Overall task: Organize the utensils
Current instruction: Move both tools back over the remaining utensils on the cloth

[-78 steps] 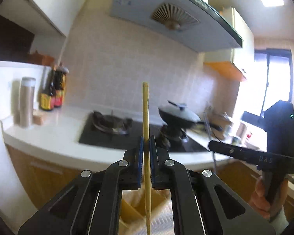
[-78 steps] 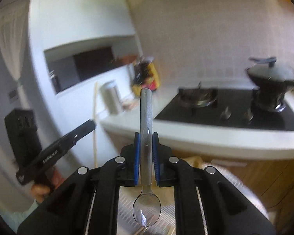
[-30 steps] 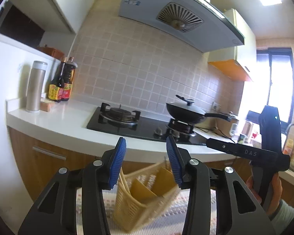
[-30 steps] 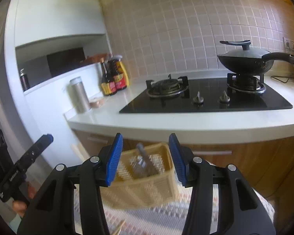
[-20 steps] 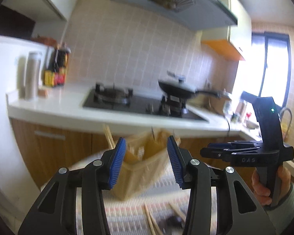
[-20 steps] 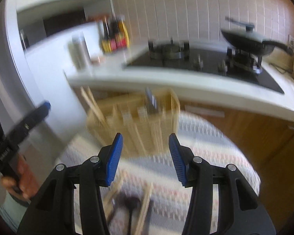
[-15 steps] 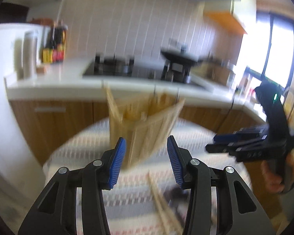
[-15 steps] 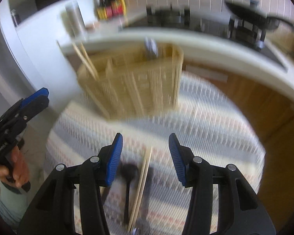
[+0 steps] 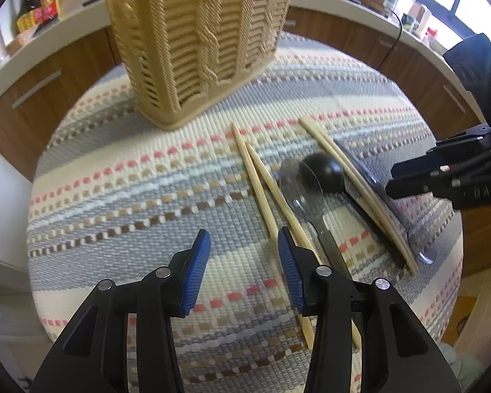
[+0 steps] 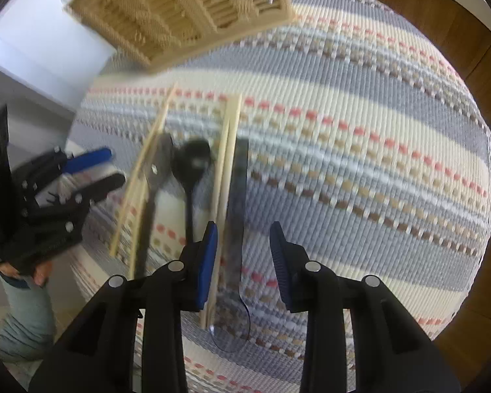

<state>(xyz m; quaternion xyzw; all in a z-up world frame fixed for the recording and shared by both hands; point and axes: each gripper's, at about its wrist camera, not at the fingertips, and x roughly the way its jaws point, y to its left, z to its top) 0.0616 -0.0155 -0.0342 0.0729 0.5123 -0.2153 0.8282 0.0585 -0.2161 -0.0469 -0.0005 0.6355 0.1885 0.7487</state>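
A tan woven rectangular utensil basket (image 9: 196, 42) stands upright on the striped woven tabletop (image 9: 121, 190), at its far side. In front of it the loose utensils lie flat and roughly parallel. A pair of pale wooden chopsticks (image 9: 265, 196) lies nearest the middle. Just beside them rests a shiny metal spoon (image 9: 306, 196), bowl toward the basket, overlapping the round bowl of a black plastic spoon (image 9: 325, 175). Beyond that, a second pair of wooden chopsticks (image 9: 353, 183) lies against another metal spoon (image 10: 237, 203), whose bowl points away from the basket.

Left tongs (image 9: 244, 262) and right tongs (image 10: 244, 257) both gape, empty, pointing downward.
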